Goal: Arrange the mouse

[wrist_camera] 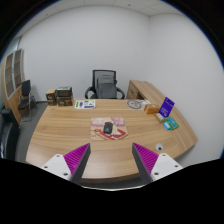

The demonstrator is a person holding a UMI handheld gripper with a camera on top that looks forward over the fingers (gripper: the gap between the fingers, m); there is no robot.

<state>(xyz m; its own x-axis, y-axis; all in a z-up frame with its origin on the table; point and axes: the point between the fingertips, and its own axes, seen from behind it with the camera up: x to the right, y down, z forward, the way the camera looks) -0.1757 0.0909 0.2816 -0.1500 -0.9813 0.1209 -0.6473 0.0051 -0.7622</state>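
Observation:
A dark mouse [107, 127] lies on a pink-and-white patterned mouse mat [110, 128] near the middle of a curved wooden desk [70, 135]. My gripper [111, 160] hangs above the desk's near edge, well short of the mouse. Its two fingers [74, 158] with magenta pads are spread wide apart, with nothing between them but bare wood.
A black office chair [104, 84] stands behind the desk. Boxes [60, 96] sit at the far left, papers [85, 104] beside them, a round object [135, 104] at the far right, a purple box [166, 106] and a green book [170, 124] at the right. A shelf [13, 85] stands by the left wall.

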